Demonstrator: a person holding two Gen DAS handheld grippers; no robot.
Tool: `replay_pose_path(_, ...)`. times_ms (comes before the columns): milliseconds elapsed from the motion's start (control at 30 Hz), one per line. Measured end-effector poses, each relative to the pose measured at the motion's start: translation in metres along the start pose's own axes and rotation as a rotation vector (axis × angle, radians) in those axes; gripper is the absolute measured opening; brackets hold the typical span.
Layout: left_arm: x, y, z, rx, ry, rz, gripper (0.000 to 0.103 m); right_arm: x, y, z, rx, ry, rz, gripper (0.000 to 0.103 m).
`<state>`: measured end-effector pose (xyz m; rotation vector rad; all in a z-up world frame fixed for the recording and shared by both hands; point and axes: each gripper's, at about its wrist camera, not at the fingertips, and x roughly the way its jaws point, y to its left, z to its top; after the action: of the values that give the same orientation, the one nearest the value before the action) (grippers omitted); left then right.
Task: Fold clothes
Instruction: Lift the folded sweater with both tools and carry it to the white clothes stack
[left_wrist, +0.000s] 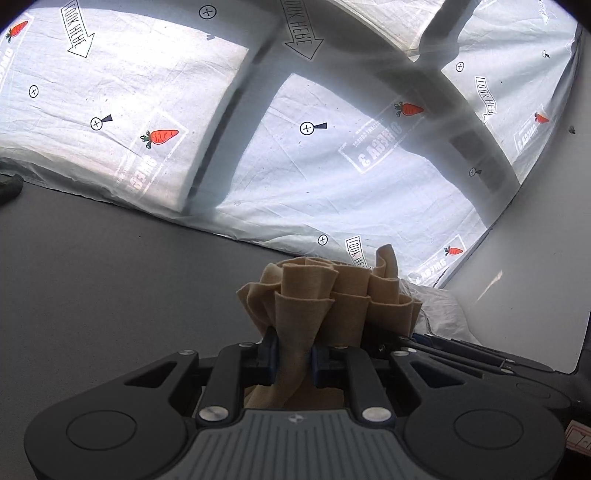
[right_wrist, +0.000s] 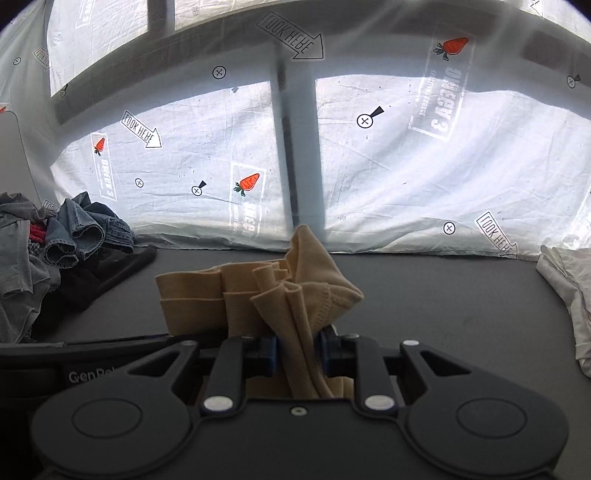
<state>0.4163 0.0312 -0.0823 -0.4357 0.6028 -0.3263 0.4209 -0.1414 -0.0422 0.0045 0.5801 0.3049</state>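
A tan cloth garment (left_wrist: 325, 299) is bunched in folds in front of my left gripper (left_wrist: 293, 360), which is shut on it. The same tan garment (right_wrist: 280, 295) shows in the right wrist view, where my right gripper (right_wrist: 298, 352) is also shut on a bunch of it. Both grippers hold the cloth above the dark grey table (right_wrist: 443, 302), close side by side. Part of the other gripper's black body (right_wrist: 92, 345) shows at the left in the right wrist view.
A pile of clothes with blue jeans (right_wrist: 85, 230), grey and black garments lies at the table's left. A white garment (right_wrist: 569, 291) lies at the right. A printed white sheet (right_wrist: 406, 177) covers the window behind the table.
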Motion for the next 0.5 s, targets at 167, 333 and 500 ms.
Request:
replay_pose_path(167, -0.022, -0.016, -0.016, -0.013, -0.010, -0.067, 0.017, -0.036, 0.006, -0.010, -0.010, -0.026, -0.060, 0.022)
replay_pose_path(333, -0.031, -0.040, -0.029, -0.001, 0.007, -0.138, 0.017, -0.073, -0.008, -0.023, 0.046, -0.034, -0.103, 0.022)
replay_pose_path(500, -0.023, -0.084, -0.042, 0.045, 0.025, -0.174, 0.017, -0.105, -0.044, -0.034, 0.094, -0.052, -0.136, 0.022)
